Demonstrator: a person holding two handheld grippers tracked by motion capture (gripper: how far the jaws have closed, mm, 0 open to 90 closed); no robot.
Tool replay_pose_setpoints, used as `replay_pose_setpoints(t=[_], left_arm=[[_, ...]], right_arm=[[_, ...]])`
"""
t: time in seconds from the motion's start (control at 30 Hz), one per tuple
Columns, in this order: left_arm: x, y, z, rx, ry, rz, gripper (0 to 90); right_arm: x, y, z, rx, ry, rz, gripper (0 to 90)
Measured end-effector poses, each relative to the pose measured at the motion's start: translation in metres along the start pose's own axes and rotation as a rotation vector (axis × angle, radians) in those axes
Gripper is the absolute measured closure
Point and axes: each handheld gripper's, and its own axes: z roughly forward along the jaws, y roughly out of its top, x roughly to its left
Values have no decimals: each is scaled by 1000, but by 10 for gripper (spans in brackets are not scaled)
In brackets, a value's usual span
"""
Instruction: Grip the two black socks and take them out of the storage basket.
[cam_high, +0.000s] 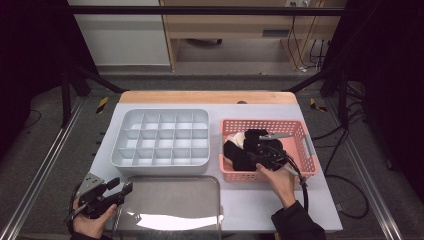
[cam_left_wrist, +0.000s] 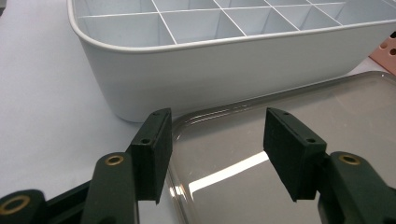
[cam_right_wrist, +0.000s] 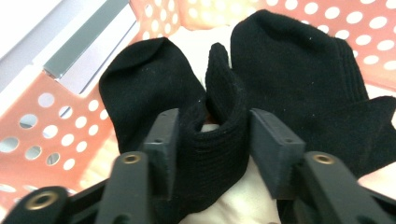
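While the left tool (cam_high: 122, 190) is hovering spread and empty at seven o'clock over the clear tray (cam_high: 170, 200), the right tool (cam_right_wrist: 212, 135) is pinching a black sock (cam_right_wrist: 219, 116) inside the pink basket (cam_high: 300, 130) at three o'clock, leaving the divided organizer (cam_high: 160, 137) unfilled.

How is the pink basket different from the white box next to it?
The basket is pink with holes in its walls; the box is white with solid walls. The basket holds black socks, and the right gripper reaches into it; the box is split into many empty compartments. Both are rectangular and sit open on the table.
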Motion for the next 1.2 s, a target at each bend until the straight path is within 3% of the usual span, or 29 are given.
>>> replay_pose_setpoints(t=[0.13, 0.3, 0.5, 0.63, 1.2], left_arm=[[1, 0, 0, 5, 1, -3, 429], [2, 0, 1, 8, 1, -6, 430], [2, 0, 1, 13, 1, -8, 431], [3, 0, 3, 18, -2, -9, 431], [4, 0, 1, 7, -2, -17, 413]], right_arm=[[1, 0, -1, 23, -3, 12, 710], [2, 1, -5, 20, 8, 6, 803], [1, 4, -18, -45, 36, 24, 826], [-3, 9, -32, -118, 84, 58, 828], [0, 37, -71, -247, 102, 47, 829]])
